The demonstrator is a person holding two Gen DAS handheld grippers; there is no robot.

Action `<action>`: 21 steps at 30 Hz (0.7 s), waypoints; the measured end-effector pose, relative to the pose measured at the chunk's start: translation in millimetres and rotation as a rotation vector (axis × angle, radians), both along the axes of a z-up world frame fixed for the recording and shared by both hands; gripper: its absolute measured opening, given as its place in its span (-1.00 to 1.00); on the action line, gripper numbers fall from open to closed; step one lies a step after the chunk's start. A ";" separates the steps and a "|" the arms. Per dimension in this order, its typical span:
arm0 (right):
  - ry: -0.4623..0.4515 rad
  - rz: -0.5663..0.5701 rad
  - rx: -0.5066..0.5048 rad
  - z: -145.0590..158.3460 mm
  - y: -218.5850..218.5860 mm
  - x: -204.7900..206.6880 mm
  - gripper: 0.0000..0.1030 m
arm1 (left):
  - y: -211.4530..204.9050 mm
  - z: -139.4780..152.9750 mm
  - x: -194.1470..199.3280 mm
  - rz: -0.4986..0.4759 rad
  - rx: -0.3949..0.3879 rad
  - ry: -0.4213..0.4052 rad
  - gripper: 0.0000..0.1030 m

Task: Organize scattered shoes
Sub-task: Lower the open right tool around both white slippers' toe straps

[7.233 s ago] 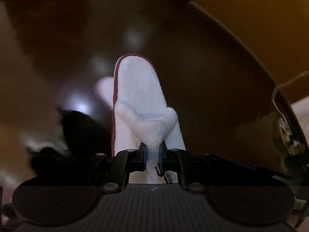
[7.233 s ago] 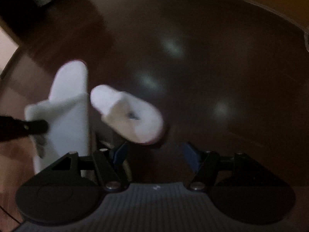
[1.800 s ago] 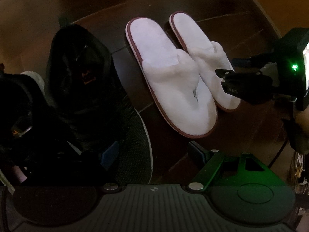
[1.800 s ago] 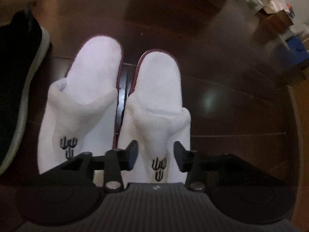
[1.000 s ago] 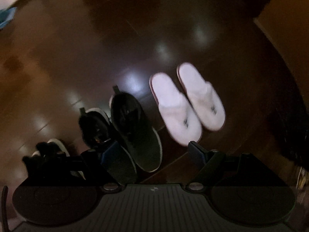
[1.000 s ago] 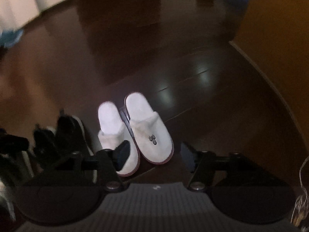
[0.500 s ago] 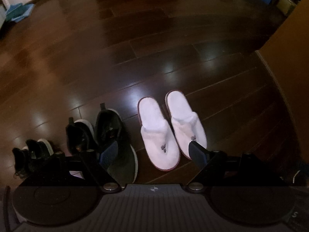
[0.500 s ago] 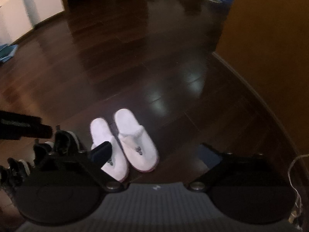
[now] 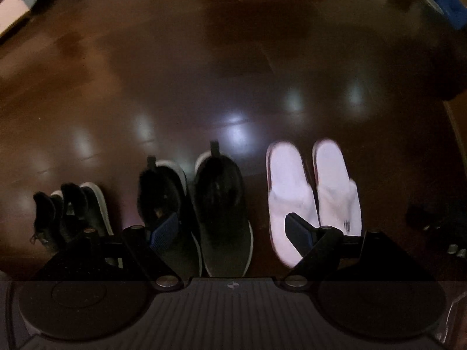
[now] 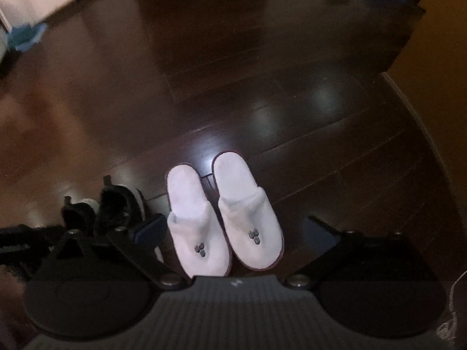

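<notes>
While both grippers hang empty, the shoes sit in a row on the floor (image 10: 321,151).
Left gripper (image 9: 230,227) and right gripper (image 10: 233,230) are spread wide; white slippers (image 10: 224,213) lie beside black sneakers (image 9: 198,207) — check the toes line up before finishing.

Domestic interior, most likely a hallway or living room. Dark polished wood-plank floor (image 10: 335,145) reflecting ceiling lights. White terry slippers (image 10: 224,218) and black sneakers (image 9: 198,207) lined up in pairs on it. Ochre wall with baseboard (image 10: 443,58) at right; blue storage box (image 9: 449,3) in the background.
</notes>
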State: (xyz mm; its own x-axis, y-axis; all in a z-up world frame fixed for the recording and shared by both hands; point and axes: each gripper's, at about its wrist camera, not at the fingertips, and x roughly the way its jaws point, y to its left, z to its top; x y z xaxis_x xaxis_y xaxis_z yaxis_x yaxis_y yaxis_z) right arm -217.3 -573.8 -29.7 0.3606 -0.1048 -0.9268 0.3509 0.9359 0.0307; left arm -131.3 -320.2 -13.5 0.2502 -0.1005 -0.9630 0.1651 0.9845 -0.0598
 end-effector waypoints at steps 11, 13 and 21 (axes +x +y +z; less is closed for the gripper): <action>0.047 0.169 0.151 -110.9 -29.3 49.0 0.92 | -17.4 -67.6 -13.0 0.305 0.027 -0.011 0.65; 0.056 0.187 0.155 -131.2 -32.8 60.5 0.91 | -21.3 -77.0 -21.1 0.323 0.020 -0.012 0.65; 0.199 0.136 0.194 -206.2 -29.4 113.3 0.76 | -13.7 -145.6 -71.7 0.406 0.033 0.117 0.65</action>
